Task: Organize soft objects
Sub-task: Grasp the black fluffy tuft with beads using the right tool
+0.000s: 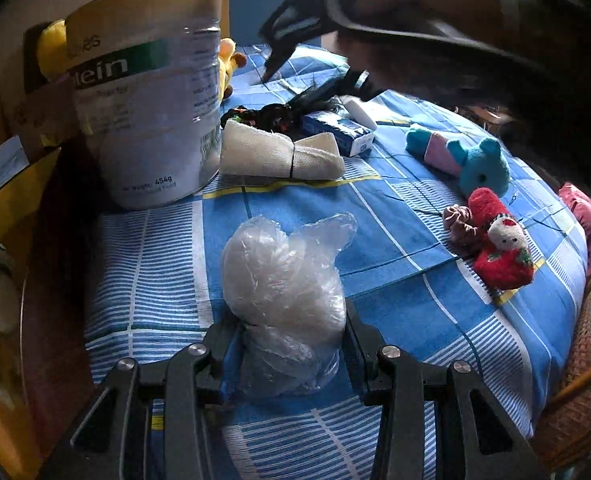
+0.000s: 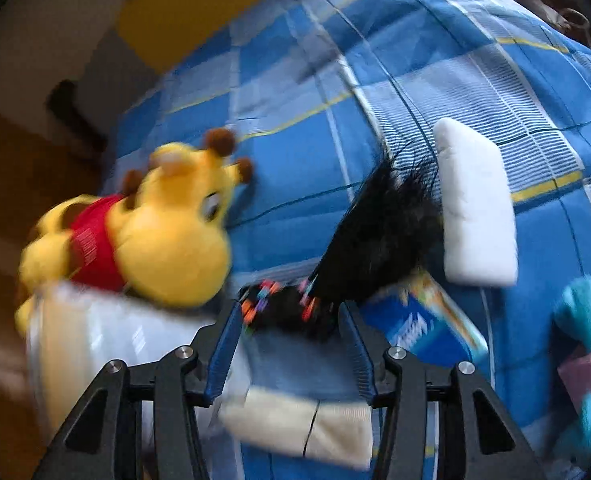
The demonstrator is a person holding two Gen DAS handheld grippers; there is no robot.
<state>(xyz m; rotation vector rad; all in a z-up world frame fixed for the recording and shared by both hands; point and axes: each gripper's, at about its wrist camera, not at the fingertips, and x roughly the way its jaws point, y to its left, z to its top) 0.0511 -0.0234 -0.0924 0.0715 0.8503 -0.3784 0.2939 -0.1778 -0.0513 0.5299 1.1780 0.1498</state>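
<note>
My left gripper (image 1: 287, 350) has its jaws closed against the sides of a crumpled clear plastic bag (image 1: 283, 276) on the blue checked cloth (image 1: 395, 312). My right gripper (image 2: 291, 330) is open above a black hairpiece with coloured beads (image 2: 359, 256); that view is blurred. The right gripper also shows in the left wrist view (image 1: 279, 56), hovering at the back. Nearby lie a rolled cream cloth (image 1: 279, 152), a yellow giraffe plush in a red shirt (image 2: 151, 236), a blue and pink plush (image 1: 467, 156) and a red Santa plush (image 1: 499, 240).
A tall protein tin (image 1: 151, 92) stands at the back left. A blue box (image 1: 339, 130) and a white pad (image 2: 475, 204) lie by the hairpiece. A brown scrunchie (image 1: 459, 220) sits beside the Santa. A wicker edge (image 1: 583, 380) borders the right.
</note>
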